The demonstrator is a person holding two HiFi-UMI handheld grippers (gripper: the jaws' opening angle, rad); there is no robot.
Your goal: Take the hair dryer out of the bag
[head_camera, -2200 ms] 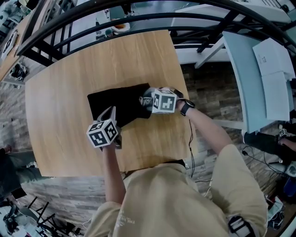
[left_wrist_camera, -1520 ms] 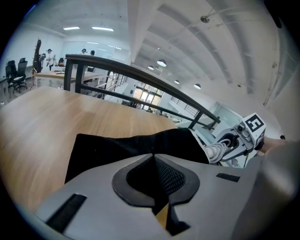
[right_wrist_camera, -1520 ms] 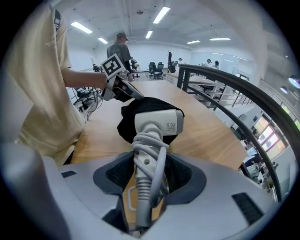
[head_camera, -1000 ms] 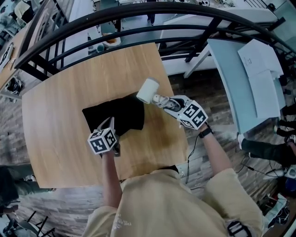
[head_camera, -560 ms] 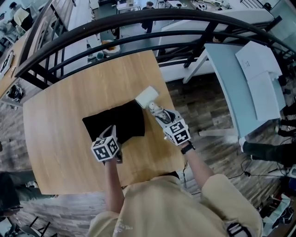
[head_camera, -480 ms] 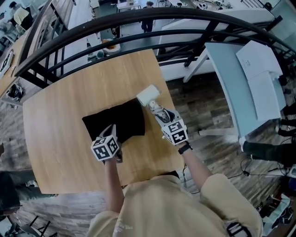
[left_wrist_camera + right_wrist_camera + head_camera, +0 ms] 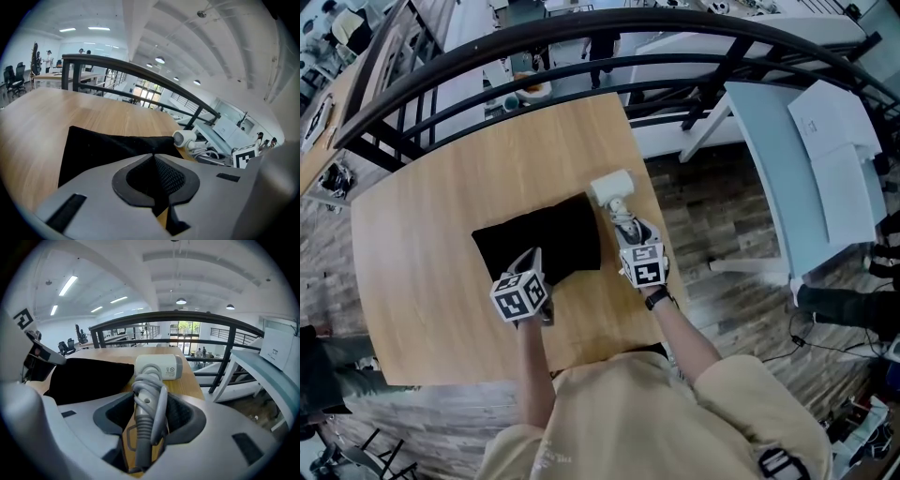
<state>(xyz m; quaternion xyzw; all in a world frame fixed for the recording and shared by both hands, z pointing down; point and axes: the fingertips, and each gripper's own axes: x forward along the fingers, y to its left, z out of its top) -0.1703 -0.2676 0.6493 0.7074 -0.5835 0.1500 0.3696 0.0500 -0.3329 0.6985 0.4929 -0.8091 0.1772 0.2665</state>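
A flat black bag lies on the wooden table. My left gripper is shut on the bag's near edge; in the left gripper view the jaws meet with the black bag spreading ahead. The white hair dryer is out of the bag, its head resting on the table just right of it. My right gripper is shut on its cord-wrapped handle, and the dryer's head points across beyond the jaws. The hair dryer also shows past the bag.
The table's right edge runs close to the dryer. A black curved railing stands behind the table. A pale desk with papers is at the right, across a strip of wood floor.
My right gripper has come down and rolled, bringing the dryer from the air onto the table right of the bag. The left gripper and bag stayed put.
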